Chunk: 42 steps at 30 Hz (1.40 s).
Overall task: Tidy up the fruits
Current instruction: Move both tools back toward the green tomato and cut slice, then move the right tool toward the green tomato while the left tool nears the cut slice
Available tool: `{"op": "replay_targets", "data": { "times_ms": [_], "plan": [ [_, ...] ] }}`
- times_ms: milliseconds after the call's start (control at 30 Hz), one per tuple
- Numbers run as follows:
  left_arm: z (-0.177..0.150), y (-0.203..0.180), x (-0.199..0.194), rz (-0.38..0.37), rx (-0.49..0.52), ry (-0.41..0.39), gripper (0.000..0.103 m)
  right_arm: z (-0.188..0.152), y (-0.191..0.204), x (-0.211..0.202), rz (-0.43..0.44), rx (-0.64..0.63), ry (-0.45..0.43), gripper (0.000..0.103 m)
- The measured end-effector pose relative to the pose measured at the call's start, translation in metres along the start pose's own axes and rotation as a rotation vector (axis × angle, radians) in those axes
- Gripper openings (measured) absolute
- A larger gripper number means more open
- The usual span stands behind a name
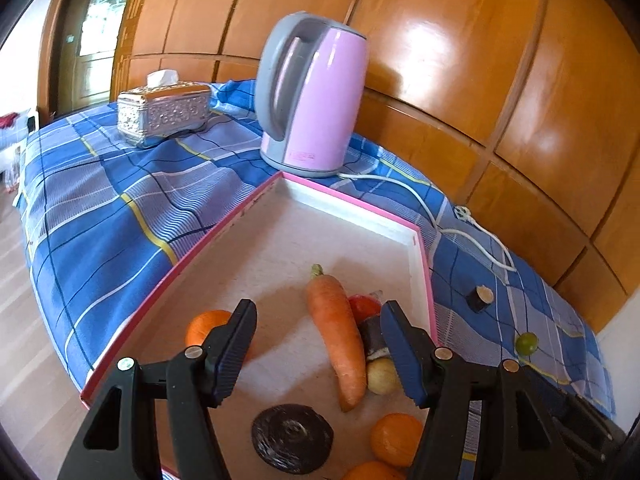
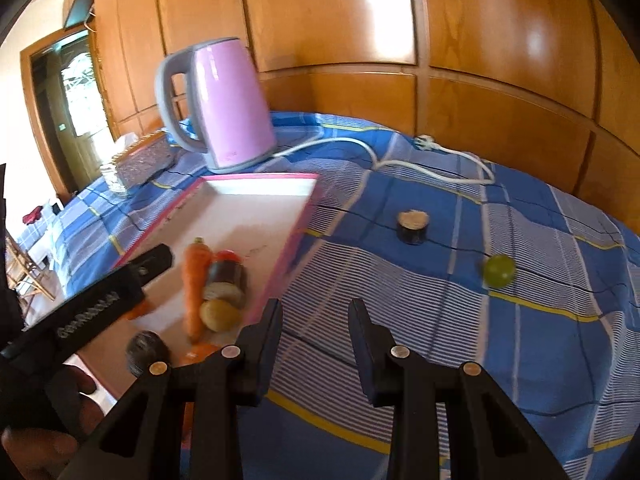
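A pink-rimmed white tray (image 1: 248, 264) (image 2: 256, 216) lies on the blue plaid cloth. In it lie a carrot (image 1: 336, 336) (image 2: 194, 284), a red fruit (image 1: 362, 306), a dark roll piece (image 1: 374, 338) (image 2: 228, 276), a small yellow fruit (image 1: 382, 376) (image 2: 218, 314), oranges (image 1: 396, 438), another orange (image 1: 204, 326) and a dark disc (image 1: 292, 438). My left gripper (image 1: 318, 354) is open and empty above the tray. A green lime (image 2: 498, 270) (image 1: 526, 343) and a second roll piece (image 2: 412, 226) (image 1: 479, 298) lie on the cloth, right of the tray. My right gripper (image 2: 316, 352) is open and empty over the cloth.
A pink electric kettle (image 1: 312, 96) (image 2: 224, 104) stands behind the tray, its white cord (image 2: 400, 160) trailing over the cloth. A silver tissue box (image 1: 164, 114) sits at the back left. Wooden wall panels (image 2: 440, 40) close the far side. The left gripper's body (image 2: 92, 304) shows in the right wrist view.
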<state>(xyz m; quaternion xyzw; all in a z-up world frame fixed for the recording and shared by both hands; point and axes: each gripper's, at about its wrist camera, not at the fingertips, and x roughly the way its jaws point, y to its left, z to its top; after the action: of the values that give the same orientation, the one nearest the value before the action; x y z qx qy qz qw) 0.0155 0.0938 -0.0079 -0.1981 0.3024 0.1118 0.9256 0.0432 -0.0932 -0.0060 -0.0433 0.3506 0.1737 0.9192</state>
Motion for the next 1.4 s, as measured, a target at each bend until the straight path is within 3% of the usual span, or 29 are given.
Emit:
{"op": "replay_targets", "data": {
  "times_ms": [267,500,800,1167,1400],
  "plan": [
    [-0.006,-0.021,-0.001,-0.041,0.098,0.007,0.065,-0.006,-0.055,-0.006,-0.073,0.139,0.016,0.034],
    [-0.012,-0.039,-0.002,-0.088,0.172,0.012,0.063,-0.016,-0.108,-0.006,-0.121,0.367,0.022,0.034],
    [-0.024,-0.063,-0.001,-0.144,0.28,0.035,0.062,-0.027,-0.134,0.003,-0.166,0.498,0.08,0.034],
    [-0.04,-0.094,0.004,-0.186,0.417,0.053,0.053,-0.02,-0.142,0.019,-0.229,0.483,0.082,0.035],
    [-0.043,-0.099,0.009,-0.197,0.436,0.076,0.05,-0.012,-0.142,0.031,-0.24,0.448,0.076,0.037]
  ]
}}
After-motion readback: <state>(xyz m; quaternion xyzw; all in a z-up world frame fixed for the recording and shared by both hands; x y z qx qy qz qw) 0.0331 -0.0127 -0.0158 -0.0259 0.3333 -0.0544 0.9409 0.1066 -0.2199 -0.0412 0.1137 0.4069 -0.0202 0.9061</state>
